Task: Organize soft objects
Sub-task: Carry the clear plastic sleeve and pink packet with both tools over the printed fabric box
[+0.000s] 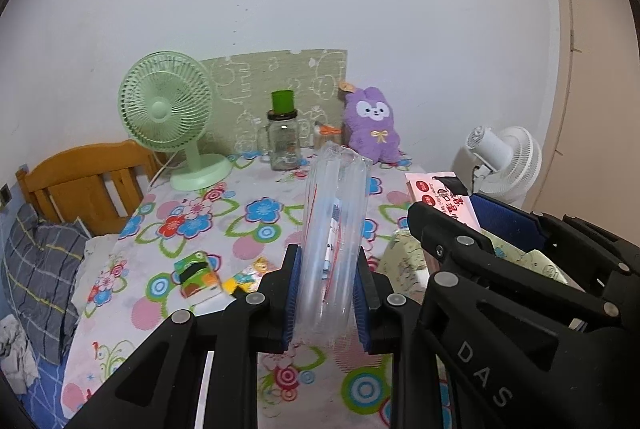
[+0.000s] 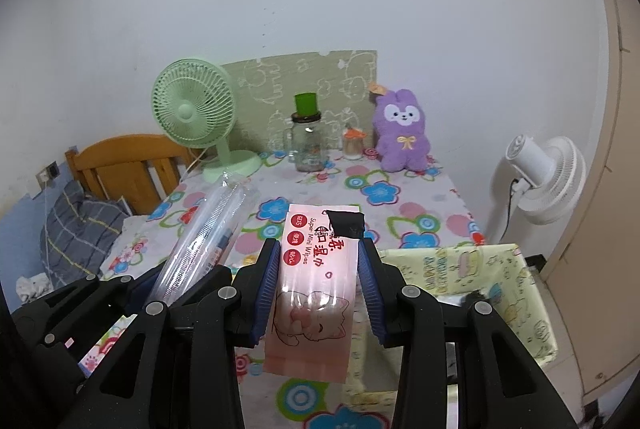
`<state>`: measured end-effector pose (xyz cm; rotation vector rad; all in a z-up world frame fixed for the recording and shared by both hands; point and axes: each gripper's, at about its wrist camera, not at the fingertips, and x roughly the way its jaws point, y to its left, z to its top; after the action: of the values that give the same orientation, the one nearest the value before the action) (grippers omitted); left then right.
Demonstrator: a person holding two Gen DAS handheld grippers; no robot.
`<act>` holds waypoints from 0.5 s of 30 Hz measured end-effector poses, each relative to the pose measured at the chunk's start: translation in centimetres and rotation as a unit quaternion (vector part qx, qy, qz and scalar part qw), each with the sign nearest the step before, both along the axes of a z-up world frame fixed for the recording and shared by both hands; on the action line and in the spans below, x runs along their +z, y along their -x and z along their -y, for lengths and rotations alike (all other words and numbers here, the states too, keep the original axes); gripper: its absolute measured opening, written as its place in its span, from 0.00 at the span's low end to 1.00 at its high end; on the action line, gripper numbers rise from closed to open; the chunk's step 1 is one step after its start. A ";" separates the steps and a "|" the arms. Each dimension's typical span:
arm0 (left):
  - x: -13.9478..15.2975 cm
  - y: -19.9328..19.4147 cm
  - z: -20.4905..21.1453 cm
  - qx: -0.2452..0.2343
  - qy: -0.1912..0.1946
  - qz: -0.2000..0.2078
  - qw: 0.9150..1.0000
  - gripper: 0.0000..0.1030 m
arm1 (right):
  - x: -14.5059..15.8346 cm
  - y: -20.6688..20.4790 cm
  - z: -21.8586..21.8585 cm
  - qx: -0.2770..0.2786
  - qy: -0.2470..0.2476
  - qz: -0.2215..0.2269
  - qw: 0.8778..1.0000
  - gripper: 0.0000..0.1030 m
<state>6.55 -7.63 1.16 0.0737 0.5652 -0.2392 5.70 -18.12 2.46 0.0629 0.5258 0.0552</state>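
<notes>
Clear crinkly plastic is what I am squeezing in my left gripper (image 1: 328, 293): a transparent tube-shaped pack (image 1: 336, 229) pinched between the blue pads, its long axis running straight away from me toward the wall, far end lifted above the flowered tablecloth (image 1: 208, 221). My right gripper (image 2: 320, 289) is clamping a pink wet-wipes pack (image 2: 316, 285), also lengthwise along the fingers, its black-taped end pointing away from me toward the purple plush rabbit (image 2: 404, 137). Both packs are hanging above the table, side by side.

The left view is showing a small green-and-orange carton (image 1: 198, 275) and a yellow packet (image 1: 248, 275) lying on the cloth, which the right view is hiding behind my grippers. The right view is showing the yellow patterned fabric bin (image 2: 512, 289) at the table's right edge, with more of its rim and wall visible. Further out, both are showing the green desk fan (image 2: 196, 113), the glass jar with a green cup on top (image 2: 306, 145) and the white floor fan (image 2: 548, 181).
</notes>
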 end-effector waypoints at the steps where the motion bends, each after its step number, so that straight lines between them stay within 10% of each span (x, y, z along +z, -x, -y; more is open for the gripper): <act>1: 0.0 0.0 0.3 -0.002 0.000 0.000 1.000 0.22 | 0.0 0.0 0.3 -0.002 0.000 0.001 1.000 0.41; 15: -0.2 -0.5 4.4 -0.038 0.000 0.002 0.999 0.22 | -0.2 0.1 4.4 -0.033 0.001 0.002 0.999 0.41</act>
<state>7.07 -12.06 0.98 0.0951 0.5583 -0.3127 5.63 -22.55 2.29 0.0787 0.5190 -0.0104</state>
